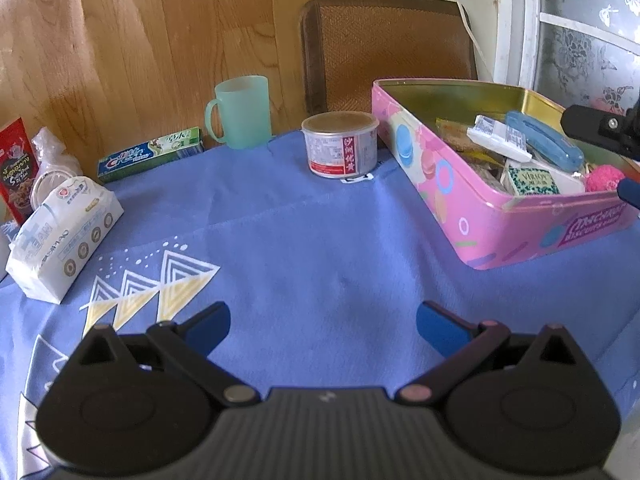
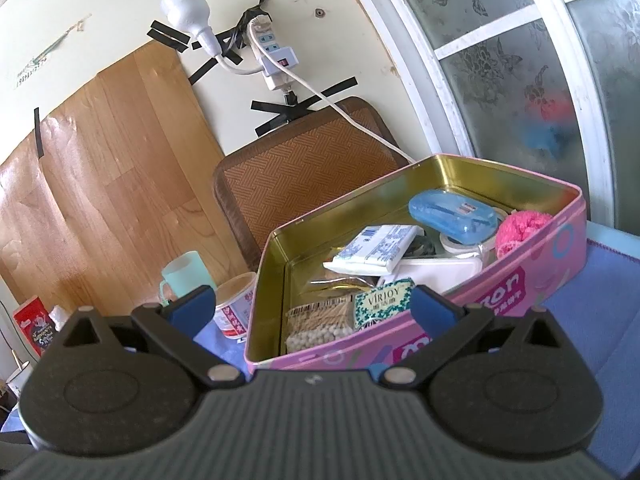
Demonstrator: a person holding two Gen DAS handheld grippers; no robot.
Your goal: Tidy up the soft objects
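A pink tin box (image 1: 476,216) (image 2: 532,280) stands on the blue cloth at the right. It holds a blue plastic case (image 2: 452,212), a white tissue pack (image 2: 378,249), a pink fluffy ball (image 2: 520,228), a green "Virjoy" pack (image 2: 382,300) and a bag of cotton swabs (image 2: 316,324). A white soft tissue pack (image 1: 60,236) lies at the left. My left gripper (image 1: 323,326) hovers open over bare cloth, holding nothing. My right gripper (image 2: 312,306) is open just above the tin's near wall, empty; part of it shows at the right edge of the left wrist view.
A green mug (image 1: 240,112), a toothpaste box (image 1: 150,154) and a small lidded tub (image 1: 340,146) stand along the table's far edge. A red packet (image 1: 16,168) and a plastic-wrapped item (image 1: 50,164) sit far left. A woven chair back (image 1: 384,48) rises behind the table.
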